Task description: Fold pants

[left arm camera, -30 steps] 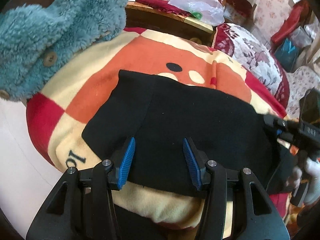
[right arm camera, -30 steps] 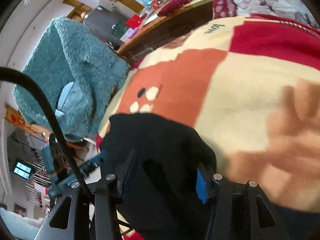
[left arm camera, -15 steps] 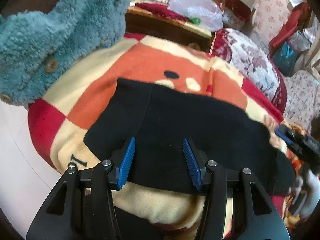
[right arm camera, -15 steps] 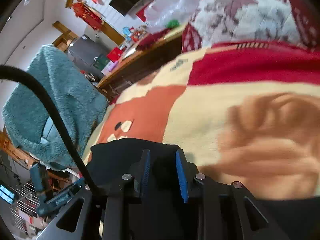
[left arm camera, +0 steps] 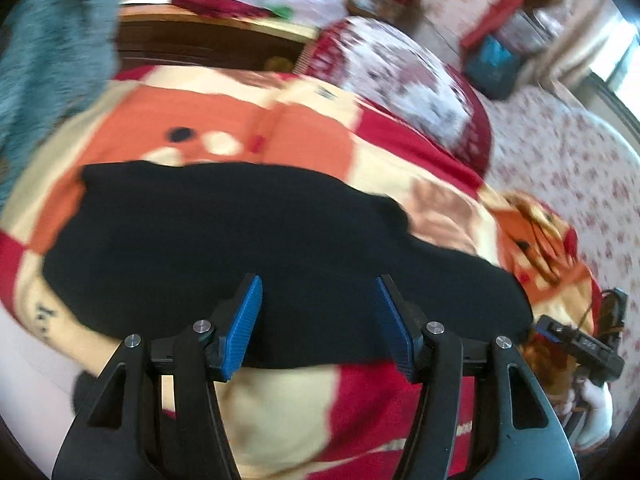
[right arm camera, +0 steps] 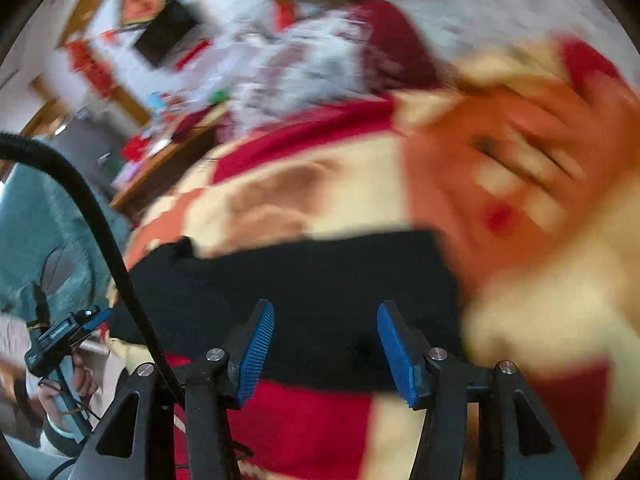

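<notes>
The black pants (left arm camera: 240,248) lie folded into a wide flat band on the patterned blanket (left arm camera: 280,408). My left gripper (left arm camera: 318,324) is open and empty, hovering over the near edge of the pants. In the right wrist view the pants (right arm camera: 320,280) lie across the blanket (right arm camera: 312,432), and my right gripper (right arm camera: 326,350) is open and empty above their near edge. The right gripper's body also shows at the right edge of the left wrist view (left arm camera: 576,346). The left gripper's body shows at the left of the right wrist view (right arm camera: 60,336). Both views are motion-blurred.
A teal fluffy garment (left arm camera: 48,40) hangs at the left. A dark wooden bed frame (left arm camera: 208,48) and a floral quilt (left arm camera: 408,92) lie behind the blanket. A black cable (right arm camera: 96,216) crosses the right wrist view.
My right gripper closed on the pants' end, then opened and let go, pulling back. My left gripper stayed open and swung right. The pants now lie as a flatter band.
</notes>
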Action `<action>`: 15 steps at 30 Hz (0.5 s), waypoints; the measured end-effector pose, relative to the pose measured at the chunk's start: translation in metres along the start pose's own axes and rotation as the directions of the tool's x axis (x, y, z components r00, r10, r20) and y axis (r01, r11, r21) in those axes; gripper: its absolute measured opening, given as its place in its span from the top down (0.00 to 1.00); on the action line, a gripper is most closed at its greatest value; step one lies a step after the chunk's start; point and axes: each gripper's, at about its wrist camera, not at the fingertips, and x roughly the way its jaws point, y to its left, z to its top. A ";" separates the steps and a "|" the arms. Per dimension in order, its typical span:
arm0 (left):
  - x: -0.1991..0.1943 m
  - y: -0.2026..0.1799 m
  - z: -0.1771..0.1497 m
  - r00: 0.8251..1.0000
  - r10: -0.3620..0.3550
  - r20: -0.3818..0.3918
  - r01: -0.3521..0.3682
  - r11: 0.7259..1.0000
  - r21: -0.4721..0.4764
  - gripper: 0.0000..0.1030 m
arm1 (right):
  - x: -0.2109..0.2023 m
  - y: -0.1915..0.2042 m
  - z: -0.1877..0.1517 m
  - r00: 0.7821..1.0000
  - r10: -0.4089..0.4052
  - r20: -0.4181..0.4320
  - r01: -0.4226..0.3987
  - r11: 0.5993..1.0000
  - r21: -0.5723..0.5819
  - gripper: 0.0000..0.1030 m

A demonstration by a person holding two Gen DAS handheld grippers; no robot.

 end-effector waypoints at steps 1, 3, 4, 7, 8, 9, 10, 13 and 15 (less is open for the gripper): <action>0.006 -0.013 -0.001 1.000 -0.021 -0.018 0.022 0.999 0.024 0.43 | -0.001 -0.011 -0.007 1.000 0.005 -0.012 -0.005 0.999 0.037 0.49; 0.017 -0.033 -0.002 0.998 -0.039 -0.044 0.042 0.997 0.061 0.43 | -0.003 -0.022 -0.014 0.999 0.031 -0.009 -0.031 0.996 0.080 0.49; 0.020 -0.039 -0.004 0.998 -0.041 -0.052 0.045 0.996 0.076 0.43 | 0.000 -0.027 -0.017 0.999 0.040 -0.010 -0.039 0.994 0.102 0.49; 0.035 -0.062 -0.010 0.995 -0.045 -0.092 0.056 0.990 0.130 0.43 | 0.009 -0.027 -0.016 0.998 0.068 -0.013 -0.066 0.990 0.128 0.49; 0.039 -0.067 -0.012 0.993 -0.051 -0.104 0.065 0.989 0.134 0.43 | 0.013 -0.028 -0.015 0.996 0.085 -0.015 -0.082 0.987 0.139 0.49; 0.043 -0.069 -0.014 0.991 -0.064 -0.116 0.080 0.988 0.134 0.43 | 0.015 -0.030 -0.016 0.995 0.094 -0.016 -0.091 0.985 0.150 0.49; 0.046 -0.074 -0.016 0.987 -0.093 -0.133 0.110 0.986 0.126 0.43 | 0.021 -0.032 -0.015 0.996 0.088 -0.021 -0.083 0.982 0.170 0.49; 0.047 -0.086 -0.022 0.972 -0.175 -0.154 0.193 0.975 0.109 0.41 | 0.029 -0.037 -0.018 0.995 0.095 -0.027 -0.086 0.971 0.225 0.49; 0.050 -0.097 -0.025 0.965 -0.201 -0.166 0.223 0.967 0.125 0.38 | 0.031 -0.041 -0.020 0.993 0.115 -0.015 -0.108 0.961 0.254 0.49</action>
